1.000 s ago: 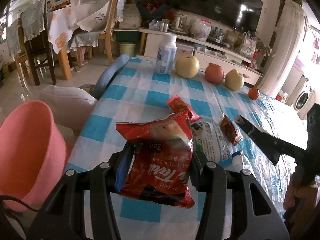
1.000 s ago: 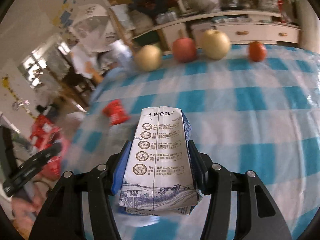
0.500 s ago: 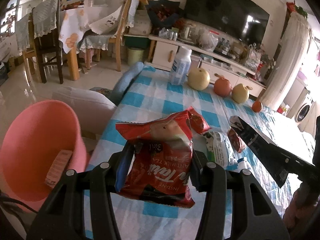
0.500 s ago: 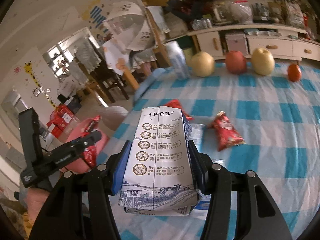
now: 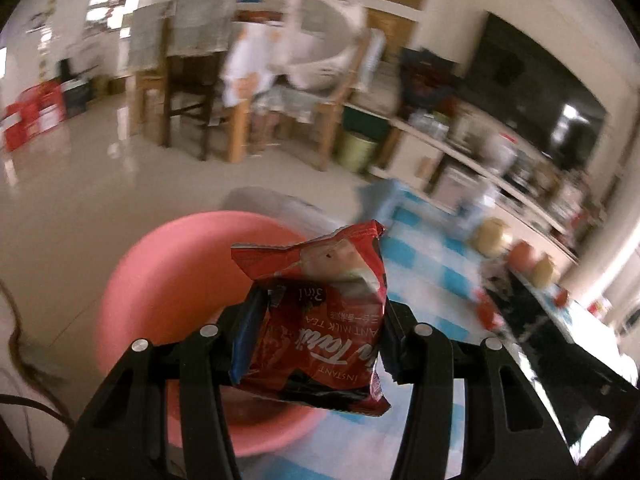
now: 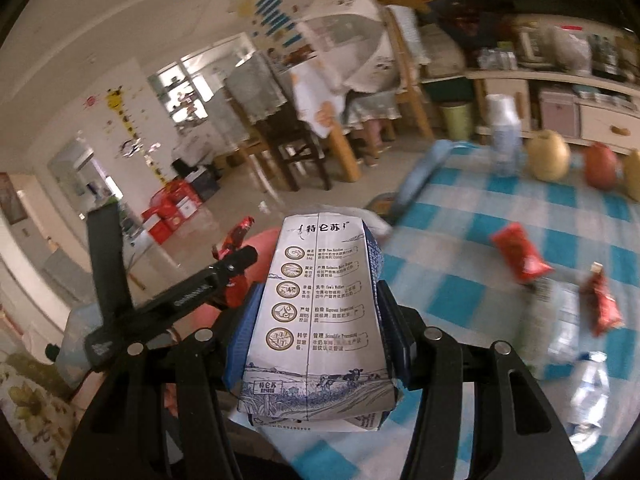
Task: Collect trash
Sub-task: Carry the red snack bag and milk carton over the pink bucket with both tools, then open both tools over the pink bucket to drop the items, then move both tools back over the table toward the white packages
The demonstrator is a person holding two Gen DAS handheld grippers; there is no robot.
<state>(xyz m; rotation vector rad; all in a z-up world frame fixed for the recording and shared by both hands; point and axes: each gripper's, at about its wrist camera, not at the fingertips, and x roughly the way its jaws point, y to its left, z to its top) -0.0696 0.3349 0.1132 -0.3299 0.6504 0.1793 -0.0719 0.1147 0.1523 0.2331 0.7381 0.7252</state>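
Observation:
My left gripper (image 5: 316, 320) is shut on a red instant milk tea packet (image 5: 320, 312), which hangs over the near rim of a pink bin (image 5: 168, 280) beside the table. My right gripper (image 6: 316, 320) is shut on a white and blue milk carton (image 6: 320, 312), held upright at the table's left edge. In the right wrist view the left gripper (image 6: 236, 260) shows as a black tool with the red packet (image 6: 236, 240) above the pink bin (image 6: 260, 248). Two red wrappers (image 6: 520, 256) (image 6: 604, 304) and a crushed plastic bottle (image 6: 584, 392) lie on the checked tablecloth (image 6: 460, 292).
Pears (image 6: 548, 156), a red fruit (image 6: 600, 164) and a white bottle (image 6: 504, 136) stand at the table's far edge. Wooden chairs (image 6: 288, 128) and a covered dining table stand on the tiled floor beyond. A low cabinet (image 6: 600, 120) runs along the back wall.
Both grippers have swung left off the table toward the pink bin, each keeping its grip. The bin now lies straight below the red packet, and the table has slid to the right.

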